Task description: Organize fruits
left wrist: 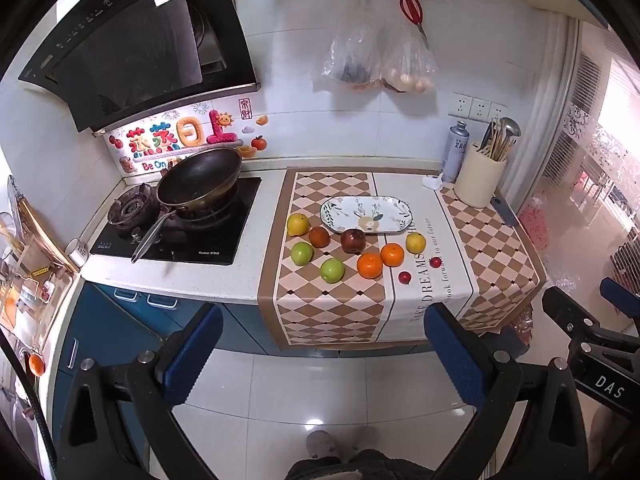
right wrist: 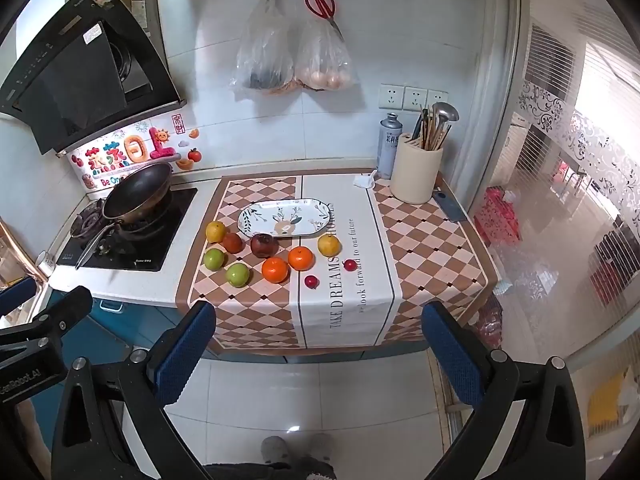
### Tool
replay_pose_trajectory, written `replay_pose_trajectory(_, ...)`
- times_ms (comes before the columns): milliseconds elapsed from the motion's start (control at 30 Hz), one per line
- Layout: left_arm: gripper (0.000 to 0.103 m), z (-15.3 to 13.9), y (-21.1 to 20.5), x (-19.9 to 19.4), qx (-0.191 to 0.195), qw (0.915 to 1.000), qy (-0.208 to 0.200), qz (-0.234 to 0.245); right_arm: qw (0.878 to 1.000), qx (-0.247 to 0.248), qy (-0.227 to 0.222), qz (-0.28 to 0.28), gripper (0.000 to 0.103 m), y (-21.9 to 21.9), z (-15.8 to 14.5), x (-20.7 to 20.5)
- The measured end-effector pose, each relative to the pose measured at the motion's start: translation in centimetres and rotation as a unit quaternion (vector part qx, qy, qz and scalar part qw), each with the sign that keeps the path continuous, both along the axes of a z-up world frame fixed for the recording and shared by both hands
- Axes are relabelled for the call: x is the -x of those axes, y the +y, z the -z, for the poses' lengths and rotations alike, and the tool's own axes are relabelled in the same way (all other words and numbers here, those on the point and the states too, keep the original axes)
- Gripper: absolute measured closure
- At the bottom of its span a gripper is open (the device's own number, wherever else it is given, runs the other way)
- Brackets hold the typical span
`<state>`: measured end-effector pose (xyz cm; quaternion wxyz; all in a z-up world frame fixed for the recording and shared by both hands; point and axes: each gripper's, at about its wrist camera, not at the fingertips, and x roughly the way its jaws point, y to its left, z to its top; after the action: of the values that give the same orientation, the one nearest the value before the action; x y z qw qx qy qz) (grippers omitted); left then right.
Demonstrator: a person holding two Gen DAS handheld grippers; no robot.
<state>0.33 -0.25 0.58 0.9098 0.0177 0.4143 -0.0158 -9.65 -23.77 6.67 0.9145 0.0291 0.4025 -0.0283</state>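
Wide-spread left fingers [left wrist: 460,356], empty, fruits [left wrist: 352,252] well beyond on cloth [left wrist: 332,304]

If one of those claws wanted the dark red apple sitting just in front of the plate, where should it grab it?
Probably across the widest middle of the dark red apple, coming down from above and the front. It sits upright and round, so its sides give the pads matching curves. The brown fruit to its left and the plate behind are close, so fingers fit best left and right, angled slightly.
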Motion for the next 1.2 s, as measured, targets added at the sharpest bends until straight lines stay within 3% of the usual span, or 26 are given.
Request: replay_pose_trajectory(1200, 0.000, -0.8, -0.4, 0.4, 0.005, 1.0000, -0.008, -0.003, 1.000, 0.001, -0.005, -0.001, 0.000, 0.2, -1.3, -0.1)
